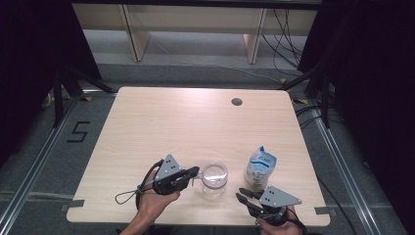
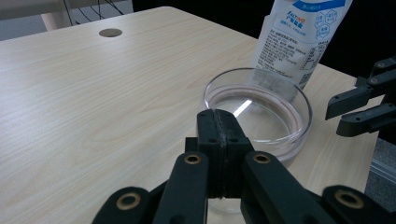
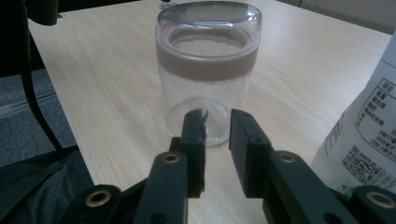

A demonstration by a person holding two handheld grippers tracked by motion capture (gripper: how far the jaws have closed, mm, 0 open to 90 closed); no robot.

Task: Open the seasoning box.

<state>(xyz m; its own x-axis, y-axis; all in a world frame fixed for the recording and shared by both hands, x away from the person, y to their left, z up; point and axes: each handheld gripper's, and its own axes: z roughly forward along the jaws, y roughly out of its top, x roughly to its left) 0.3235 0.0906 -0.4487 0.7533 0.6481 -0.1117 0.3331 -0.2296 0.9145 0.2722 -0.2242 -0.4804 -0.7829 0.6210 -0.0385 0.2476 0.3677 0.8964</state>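
A pale wooden desk is seen from above, with a person's hands coming in at its near edge. Toward the near left, the left claw lies level, its jaws pressed together with nothing between them, the tips just beside the rim of the jar. The jar is clear glass with a clear lid and a brown seal band; it stands upright near the middle of the near edge. Right of it, close to the near right corner, the right claw points toward the jar with its jaws a narrow gap apart, empty, short of the glass. Beyond that claw stands a white and blue pouch, upright, apart from the jar.

The step in hand looks like getting ready to open the jar. Next, one claw probably has to steady the jar's body while the other takes the lid; the right jaws would need to spread wider than the jar first.
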